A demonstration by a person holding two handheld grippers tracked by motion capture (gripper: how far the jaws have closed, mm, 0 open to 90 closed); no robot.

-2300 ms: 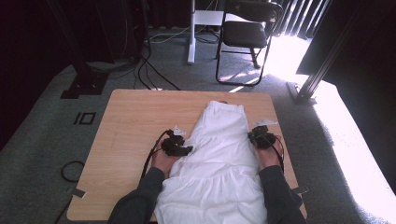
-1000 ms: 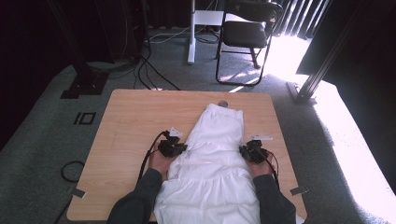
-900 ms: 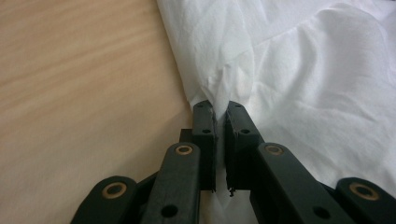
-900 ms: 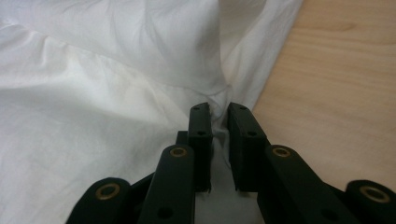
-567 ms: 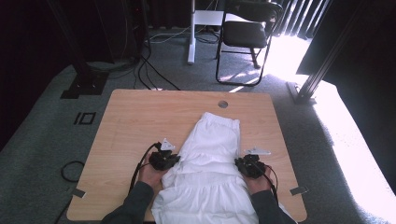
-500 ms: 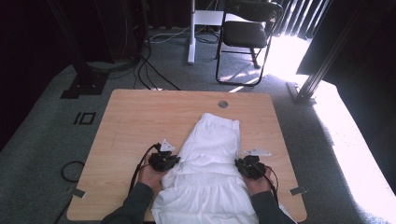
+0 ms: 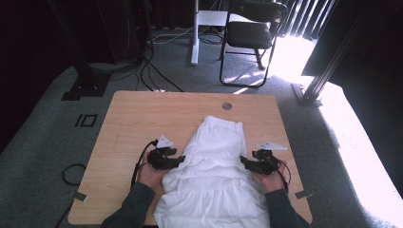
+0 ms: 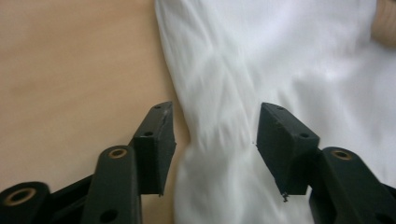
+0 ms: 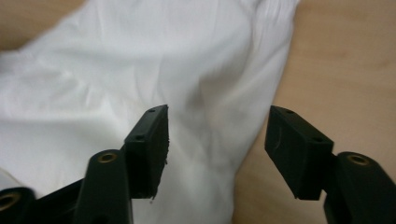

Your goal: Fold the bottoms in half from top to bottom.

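Both tools, left tool (image 7: 177, 160) and right tool (image 7: 245, 161), have just sprung apart, releasing the white garment (image 7: 214, 175) on the counter (image 7: 133, 118); next regrip both edges evenly, avoiding wrinkles.

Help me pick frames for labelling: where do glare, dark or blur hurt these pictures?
High view: sun glare washes out the floor at right, while the left background sits in deep shadow; the white garment on the table is bright but readable. Left gripper view and right gripper view: cloth folds look soft, slightly blurred; black jaws sharper.
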